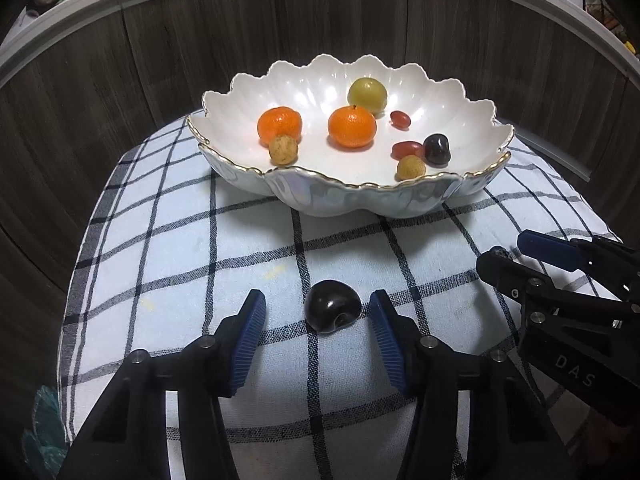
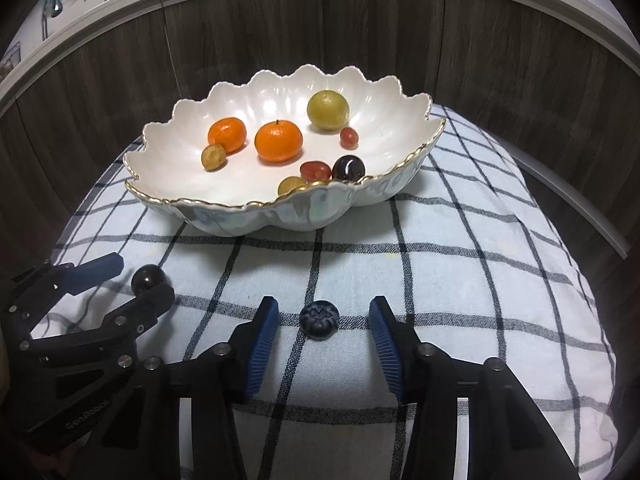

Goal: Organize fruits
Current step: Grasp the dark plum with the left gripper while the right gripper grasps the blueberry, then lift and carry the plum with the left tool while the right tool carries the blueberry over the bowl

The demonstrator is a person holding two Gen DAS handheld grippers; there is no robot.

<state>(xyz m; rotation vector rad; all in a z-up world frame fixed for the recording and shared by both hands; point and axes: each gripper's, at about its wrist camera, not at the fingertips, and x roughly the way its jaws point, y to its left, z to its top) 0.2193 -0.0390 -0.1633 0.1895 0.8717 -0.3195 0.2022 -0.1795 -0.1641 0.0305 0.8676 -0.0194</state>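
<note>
A white scalloped bowl with a gold rim stands at the far side of the checked cloth and holds two tangerines, a green plum, small red and brown fruits and a dark cherry. My left gripper is open, its jaws on either side of a dark cherry lying on the cloth, not touching it. My right gripper is open around a blueberry on the cloth. The same bowl and cherry also show in the right wrist view.
The blue-and-white checked cloth covers a round table; its edges fall away left and right. Dark wood panels stand behind. The right gripper shows in the left wrist view, and the left gripper in the right wrist view.
</note>
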